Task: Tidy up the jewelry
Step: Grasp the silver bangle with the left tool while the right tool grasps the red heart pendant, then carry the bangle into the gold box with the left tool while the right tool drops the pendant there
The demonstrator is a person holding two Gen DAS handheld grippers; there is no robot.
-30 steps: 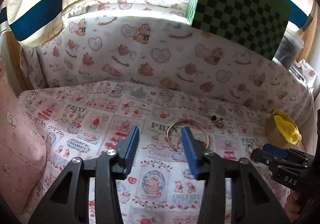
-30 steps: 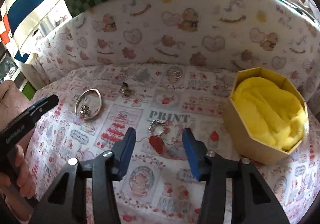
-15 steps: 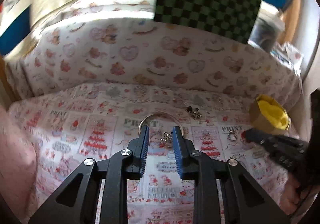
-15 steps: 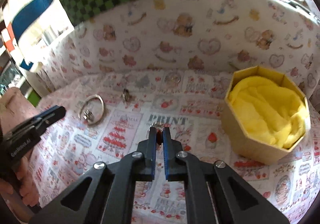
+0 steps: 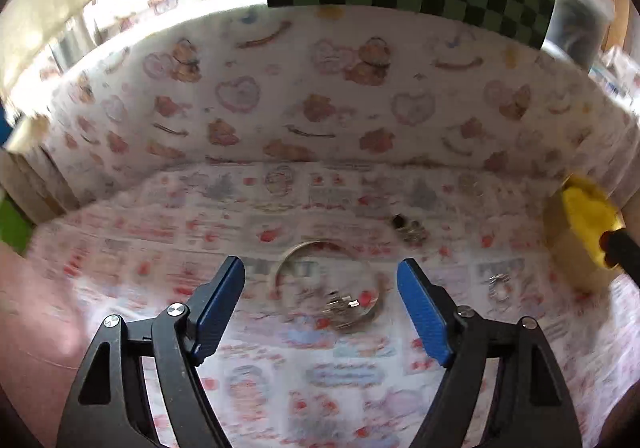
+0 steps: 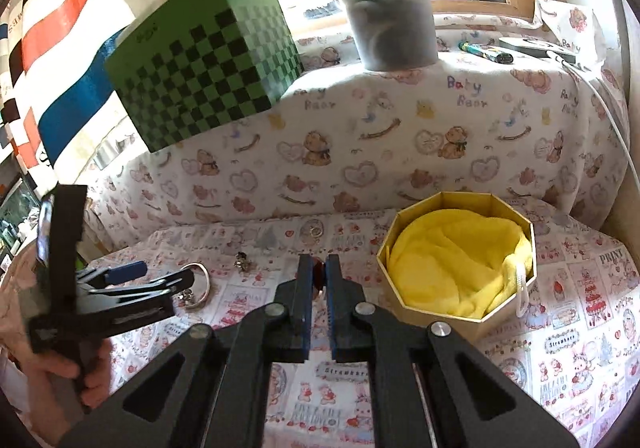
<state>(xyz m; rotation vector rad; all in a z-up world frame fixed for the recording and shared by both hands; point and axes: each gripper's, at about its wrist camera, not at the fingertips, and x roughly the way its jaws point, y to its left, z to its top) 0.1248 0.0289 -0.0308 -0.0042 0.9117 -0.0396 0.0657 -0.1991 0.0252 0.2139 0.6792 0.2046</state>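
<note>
My left gripper [image 5: 320,280] is open, its blue pads either side of a silver bangle [image 5: 326,280] with a small charm [image 5: 342,306] lying on the printed cloth. My right gripper [image 6: 319,274] is shut on a small red pendant [image 6: 319,273], held above the cloth to the left of the octagonal gold box [image 6: 440,312] lined with yellow fabric [image 6: 460,260]. The bangle also shows in the right wrist view [image 6: 200,282], under the left gripper [image 6: 132,276]. A small dark earring cluster [image 5: 408,228] lies beyond the bangle. A silver ring [image 5: 498,286] lies to the right.
A cloth-covered raised ledge [image 6: 400,136] backs the work area, with a green checkered box [image 6: 204,76] and a lidded plastic tub [image 6: 390,20] on it. Another small ring [image 6: 314,230] lies by the ledge. A pink cushion [image 5: 36,328] sits at the left.
My left gripper has opened wide around the bangle. My right gripper, shut on the red pendant, has lifted it off the cloth toward the yellow box.
</note>
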